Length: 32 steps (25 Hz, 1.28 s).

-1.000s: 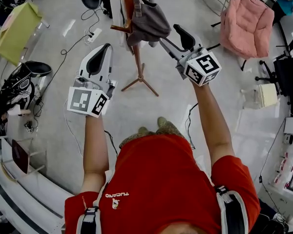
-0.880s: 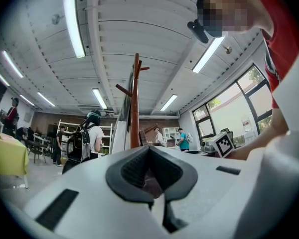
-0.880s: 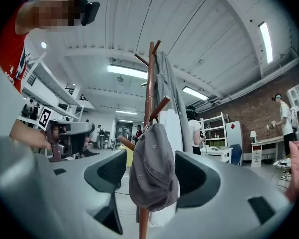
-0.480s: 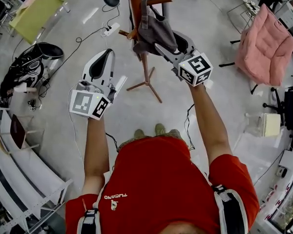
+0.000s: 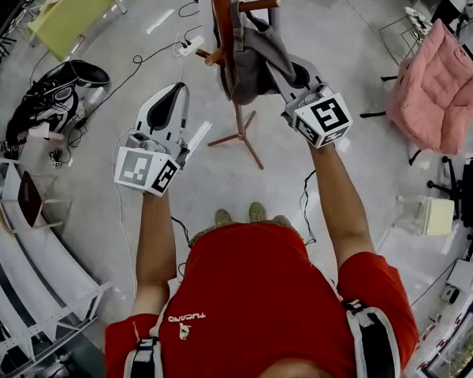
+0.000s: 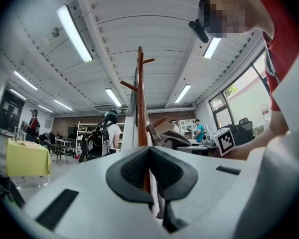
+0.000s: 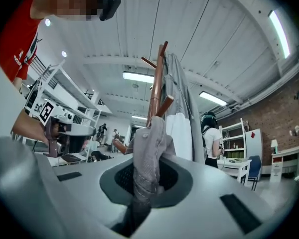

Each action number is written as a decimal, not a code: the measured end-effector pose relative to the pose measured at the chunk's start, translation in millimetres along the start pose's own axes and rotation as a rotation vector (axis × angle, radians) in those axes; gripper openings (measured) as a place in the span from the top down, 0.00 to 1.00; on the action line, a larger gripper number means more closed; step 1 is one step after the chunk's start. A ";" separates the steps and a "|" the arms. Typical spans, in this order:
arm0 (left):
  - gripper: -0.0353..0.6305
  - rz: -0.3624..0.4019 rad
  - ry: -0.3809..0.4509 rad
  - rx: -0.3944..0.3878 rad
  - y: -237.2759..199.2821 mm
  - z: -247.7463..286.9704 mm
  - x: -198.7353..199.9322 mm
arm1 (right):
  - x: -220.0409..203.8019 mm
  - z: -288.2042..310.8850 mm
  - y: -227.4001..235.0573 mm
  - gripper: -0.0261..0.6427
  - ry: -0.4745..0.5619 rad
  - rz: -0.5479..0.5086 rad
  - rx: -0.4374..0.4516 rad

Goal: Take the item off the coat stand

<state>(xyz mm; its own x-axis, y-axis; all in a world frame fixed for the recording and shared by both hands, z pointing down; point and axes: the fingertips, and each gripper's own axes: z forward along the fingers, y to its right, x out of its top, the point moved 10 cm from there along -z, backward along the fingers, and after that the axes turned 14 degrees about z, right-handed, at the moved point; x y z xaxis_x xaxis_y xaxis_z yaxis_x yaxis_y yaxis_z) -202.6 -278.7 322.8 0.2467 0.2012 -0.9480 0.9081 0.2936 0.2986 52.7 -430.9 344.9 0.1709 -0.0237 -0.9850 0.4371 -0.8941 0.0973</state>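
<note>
As its jaws close, the right gripper (image 7: 145, 180) pinches the grey garment (image 7: 152, 143).

A big open workshop hall: bare concrete floor (image 5: 102, 203) strewn with cables (image 5: 146, 53) and a power strip (image 5: 191, 47), long strip lights (image 6: 74, 32) on a ribbed ceiling, a brick wall (image 7: 284, 118), metal shelves (image 7: 236, 133), a yellow-covered desk (image 6: 25, 158), and people (image 6: 109, 133) standing about at the back.

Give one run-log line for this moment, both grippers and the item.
right gripper: jaws closing on grey garment hung on coat stand | left gripper: shut, empty
</note>
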 end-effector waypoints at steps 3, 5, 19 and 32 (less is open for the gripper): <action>0.93 0.002 0.009 -0.010 1.1 -4.3 0.8 | 13.0 -9.4 -6.3 0.91 0.047 -0.014 -0.025; 0.93 0.002 0.016 -0.018 2.1 -6.5 1.3 | 22.1 -14.6 -8.8 0.91 0.073 -0.020 -0.038; 0.93 0.004 0.094 -0.071 10.6 -19.7 24.1 | 54.2 -78.5 -45.4 0.91 0.133 -0.043 -0.137; 0.93 0.023 0.142 -0.090 17.2 -39.2 31.7 | 31.0 -110.5 -112.2 0.91 0.114 0.026 -0.096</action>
<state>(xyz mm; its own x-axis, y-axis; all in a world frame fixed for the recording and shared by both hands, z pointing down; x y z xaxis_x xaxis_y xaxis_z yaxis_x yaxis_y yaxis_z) -192.4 -230.7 302.2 0.2110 0.3373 -0.9174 0.8672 0.3685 0.3349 106.5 -282.0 319.2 0.2800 0.0095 -0.9600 0.5131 -0.8466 0.1413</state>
